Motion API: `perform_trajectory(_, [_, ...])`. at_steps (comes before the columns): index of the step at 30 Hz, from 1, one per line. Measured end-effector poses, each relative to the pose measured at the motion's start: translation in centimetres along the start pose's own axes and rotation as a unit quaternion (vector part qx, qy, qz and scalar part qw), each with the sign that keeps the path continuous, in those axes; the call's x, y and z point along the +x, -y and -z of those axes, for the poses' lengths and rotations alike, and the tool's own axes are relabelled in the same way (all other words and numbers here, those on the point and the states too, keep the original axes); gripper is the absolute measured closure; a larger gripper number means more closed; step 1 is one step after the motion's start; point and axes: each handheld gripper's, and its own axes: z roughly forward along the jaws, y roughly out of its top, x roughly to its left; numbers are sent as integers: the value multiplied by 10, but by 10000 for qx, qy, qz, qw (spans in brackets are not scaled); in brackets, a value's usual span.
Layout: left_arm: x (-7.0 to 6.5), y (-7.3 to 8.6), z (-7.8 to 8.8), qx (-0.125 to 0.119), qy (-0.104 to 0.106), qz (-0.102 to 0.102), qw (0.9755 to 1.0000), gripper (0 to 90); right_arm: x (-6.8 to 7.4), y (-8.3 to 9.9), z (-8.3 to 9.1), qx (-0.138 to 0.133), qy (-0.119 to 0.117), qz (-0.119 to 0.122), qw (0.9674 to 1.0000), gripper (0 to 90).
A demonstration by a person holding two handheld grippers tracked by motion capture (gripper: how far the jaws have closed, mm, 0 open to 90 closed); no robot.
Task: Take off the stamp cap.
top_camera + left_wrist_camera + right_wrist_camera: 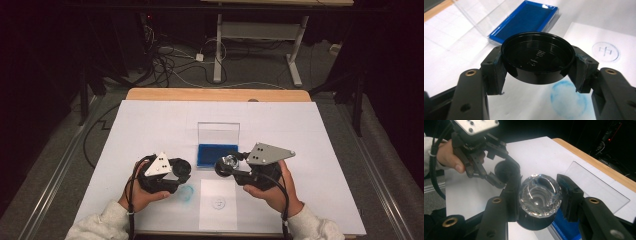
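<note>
The left gripper (181, 171) is clamped on a round black lid (537, 60), one jaw pressing each side of its rim, the hollow side of the lid facing the left gripper view. The right gripper (229, 164) is closed around a clear faceted stamp handle (540, 194) with a black base under it, held above the table. The two grippers face each other over the near middle of the white sheet (150, 125), close together but apart.

Between and just behind them lies the blue ink pad (217, 154), its clear cover (218, 133) standing upright along its far edge. In the left gripper view the pad lies just beyond the lid's far rim. In front of the grippers lies a small paper (218, 210) bearing a round stamp mark (218, 202), its near edge close to the table's near edge. A blue smudge (186, 194) marks the white sheet just left of that paper, below the left gripper.

The white sheet is bare to the left, right and far side of the hands. The wooden table edge (215, 94) shows beyond the sheet's far border.
</note>
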Motion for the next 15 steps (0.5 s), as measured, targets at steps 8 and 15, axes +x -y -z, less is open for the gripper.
perform_trajectory(8, [3, 8, 13, -8, -175, 29, 9998, 368, -10, 5, 11, 42, 161, -55, 9998, 568])
perform_trajectory(15, [5, 20, 23, 14, -241, 133, 9996, 368, -19, 7, 17, 57, 313, -58, 9995, 568])
